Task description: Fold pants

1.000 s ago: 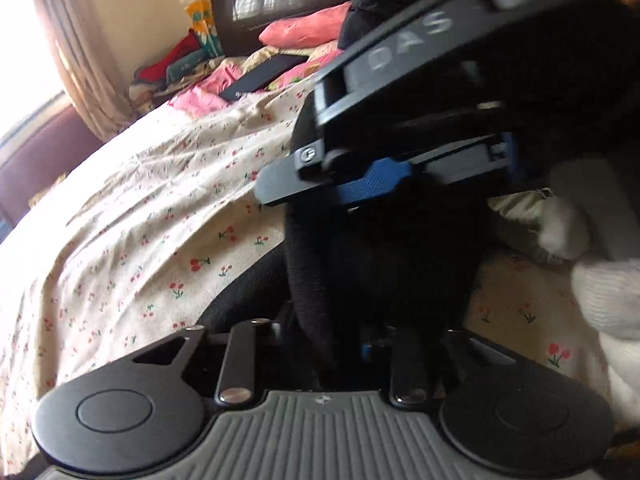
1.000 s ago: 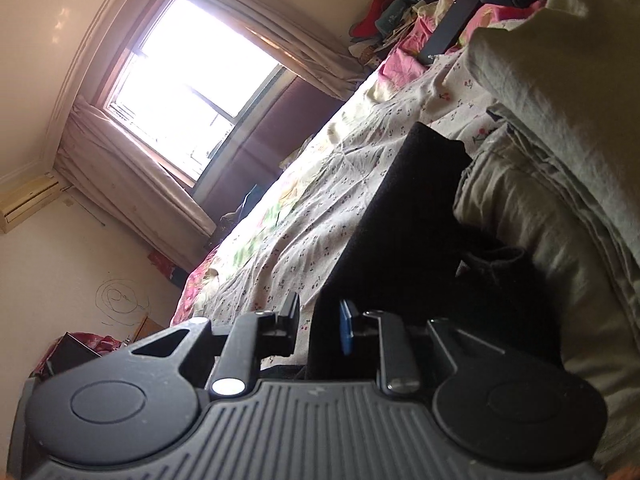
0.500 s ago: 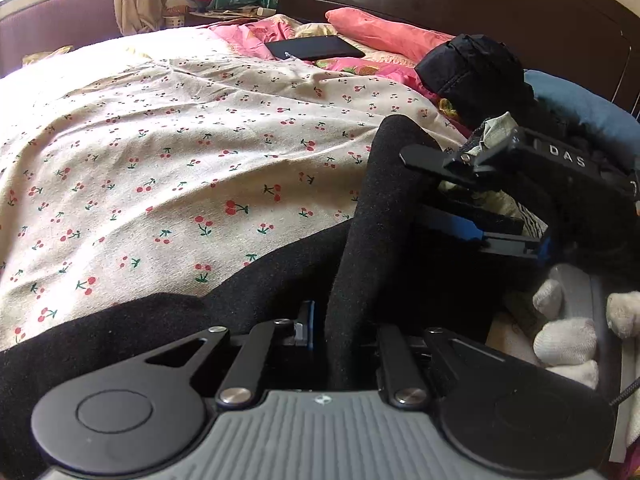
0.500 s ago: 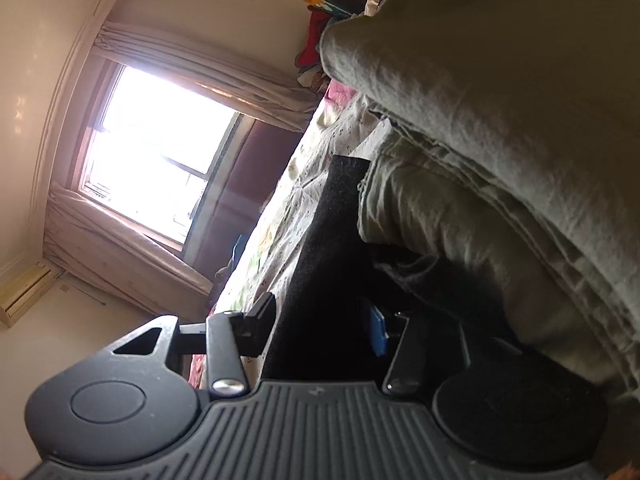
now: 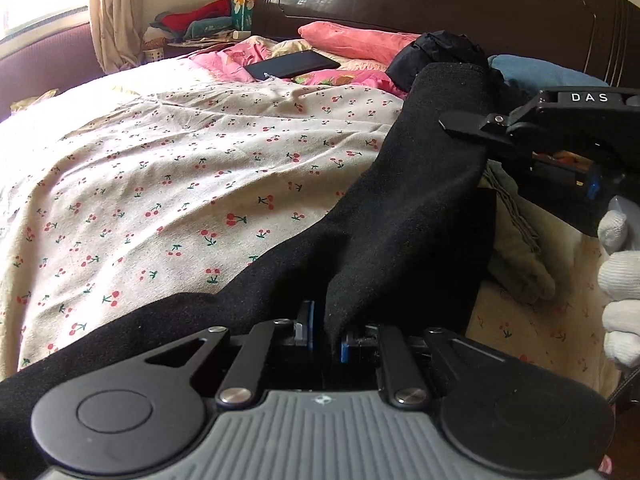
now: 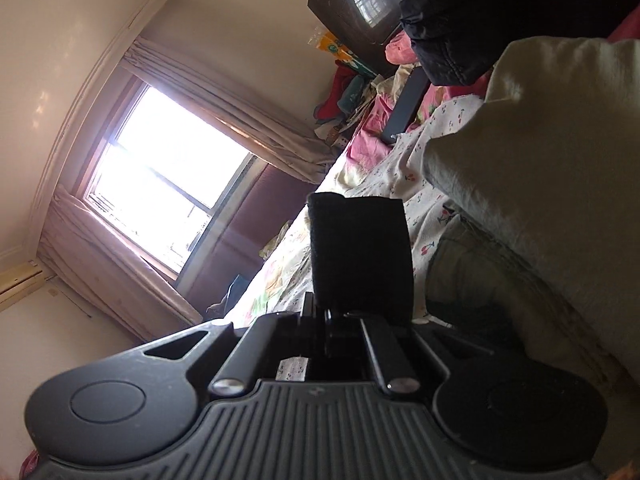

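Two hand-held tools share one pair of black pants above a bed covered in a cherry-print sheet. The left tool is clenched on a fold of the dark cloth at the bottom centre of its own view, blue pads pinching the fabric. From there the garment runs two ways: a raised band climbs toward one o'clock to the right tool, and the rest trails toward eight o'clock, lying across the sheet. In the right wrist view, the right tool has clamped shut on an edge of the pants, which stand straight up from its tips toward twelve o'clock as a short, squared-off flap. The long axis of the held span therefore lies between the two tools, slanting up from the left one to the right one, with the slack body of the pants on the left tool's side. A white-gloved hand shows at three o'clock in the left view. A heap of olive cloth sits close beside the right tool at two o'clock, so any sweep to lay the pants flat looks better aimed at the bare sheet toward ten o'clock.
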`<act>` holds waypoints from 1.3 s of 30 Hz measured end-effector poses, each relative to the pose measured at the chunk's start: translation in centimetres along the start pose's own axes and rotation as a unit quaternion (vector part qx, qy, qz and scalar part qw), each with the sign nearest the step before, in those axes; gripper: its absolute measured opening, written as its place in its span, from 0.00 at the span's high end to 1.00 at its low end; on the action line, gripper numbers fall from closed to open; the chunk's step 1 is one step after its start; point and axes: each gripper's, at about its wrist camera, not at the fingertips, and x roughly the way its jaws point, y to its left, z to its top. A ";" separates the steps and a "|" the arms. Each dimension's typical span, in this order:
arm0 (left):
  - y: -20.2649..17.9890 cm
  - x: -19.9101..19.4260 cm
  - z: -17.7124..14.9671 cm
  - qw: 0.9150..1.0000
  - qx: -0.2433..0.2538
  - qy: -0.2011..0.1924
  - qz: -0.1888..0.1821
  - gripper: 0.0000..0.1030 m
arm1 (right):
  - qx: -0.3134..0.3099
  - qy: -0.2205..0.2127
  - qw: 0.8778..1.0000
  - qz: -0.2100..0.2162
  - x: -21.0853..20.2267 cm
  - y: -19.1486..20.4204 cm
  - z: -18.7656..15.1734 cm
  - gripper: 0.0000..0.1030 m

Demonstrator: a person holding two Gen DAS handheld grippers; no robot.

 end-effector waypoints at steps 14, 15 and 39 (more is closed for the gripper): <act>-2.0 0.4 -1.3 0.996 0.077 0.022 0.029 0.71 | -0.033 0.024 0.992 -0.118 -2.8 -2.6 -2.6 0.85; -2.0 0.5 -1.3 0.996 0.076 0.023 0.028 0.71 | -0.036 0.018 0.992 -0.118 -3.5 -2.7 -2.7 0.83; -6.1 -2.1 -1.8 0.992 0.123 -0.011 -0.030 0.44 | 0.134 -0.002 0.990 0.030 -1.4 -3.5 0.5 0.95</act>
